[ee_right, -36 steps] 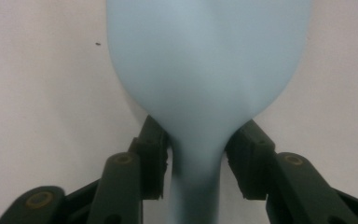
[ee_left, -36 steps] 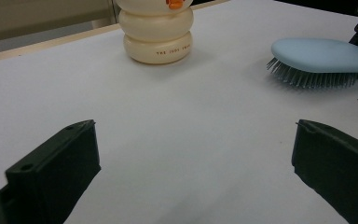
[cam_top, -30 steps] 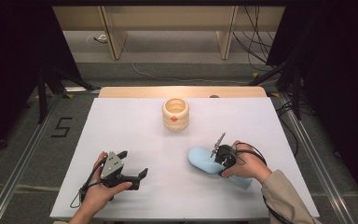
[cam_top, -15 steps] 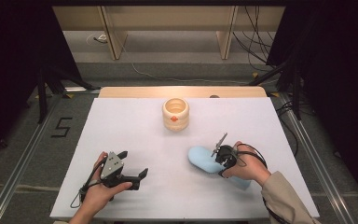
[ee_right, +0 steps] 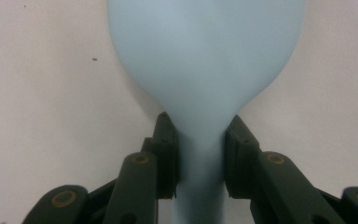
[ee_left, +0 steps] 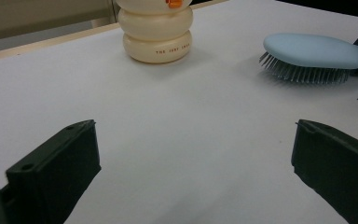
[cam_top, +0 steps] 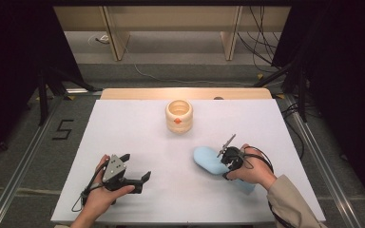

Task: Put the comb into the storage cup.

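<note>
Hairbrush [cam_top: 209, 159], pale blue and bristles down, is lain near the tabletop's [cam_top: 138, 137] right front corner, its neck clamped by the right tool [ee_right: 200, 154]. Before any lift, the grip should be kept centred on the neck so tilting is avoided. The left tool [cam_top: 135, 178] is held unclenched near the front edge, grasping nothing.

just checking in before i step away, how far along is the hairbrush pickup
Done: the right gripper has closed on the neck of the light blue hairbrush, jaws pressed on both sides of the handle. In hand: the grip only; the brush lies bristles down on the white table. Left: lifting and placing it, perhaps by the cream ringed container. The left gripper rests open, holding nothing.
</note>
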Demonstrator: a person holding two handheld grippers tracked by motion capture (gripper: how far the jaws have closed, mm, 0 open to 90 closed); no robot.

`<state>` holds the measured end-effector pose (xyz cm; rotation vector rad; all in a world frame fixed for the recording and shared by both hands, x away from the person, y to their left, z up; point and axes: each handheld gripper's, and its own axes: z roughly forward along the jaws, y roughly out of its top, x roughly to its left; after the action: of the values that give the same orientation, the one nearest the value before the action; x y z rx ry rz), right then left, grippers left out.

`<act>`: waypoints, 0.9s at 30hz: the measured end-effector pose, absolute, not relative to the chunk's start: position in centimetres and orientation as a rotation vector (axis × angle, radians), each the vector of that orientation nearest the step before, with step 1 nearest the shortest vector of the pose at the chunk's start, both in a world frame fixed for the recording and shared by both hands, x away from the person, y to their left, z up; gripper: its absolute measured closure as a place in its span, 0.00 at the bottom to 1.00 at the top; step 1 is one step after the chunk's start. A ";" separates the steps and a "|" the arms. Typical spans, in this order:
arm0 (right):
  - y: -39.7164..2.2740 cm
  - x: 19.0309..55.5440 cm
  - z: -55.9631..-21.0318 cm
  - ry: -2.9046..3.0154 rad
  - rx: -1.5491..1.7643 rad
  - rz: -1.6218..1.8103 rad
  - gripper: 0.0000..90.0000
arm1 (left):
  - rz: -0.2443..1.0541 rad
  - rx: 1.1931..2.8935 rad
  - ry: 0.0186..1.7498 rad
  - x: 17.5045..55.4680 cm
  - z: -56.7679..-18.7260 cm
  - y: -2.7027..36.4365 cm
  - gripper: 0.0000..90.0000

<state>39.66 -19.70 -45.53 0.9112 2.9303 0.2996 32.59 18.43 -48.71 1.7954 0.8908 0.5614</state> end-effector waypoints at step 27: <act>-19.8 39.6 -43.2 2.733 1.049 0.727 0.78 | 0.561 1.796 0.890 32.6 -48.7 18.4 0.01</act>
<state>39.59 -19.79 -43.22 1.0485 2.7327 0.7270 32.59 18.42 -48.72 1.7963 0.8903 0.5611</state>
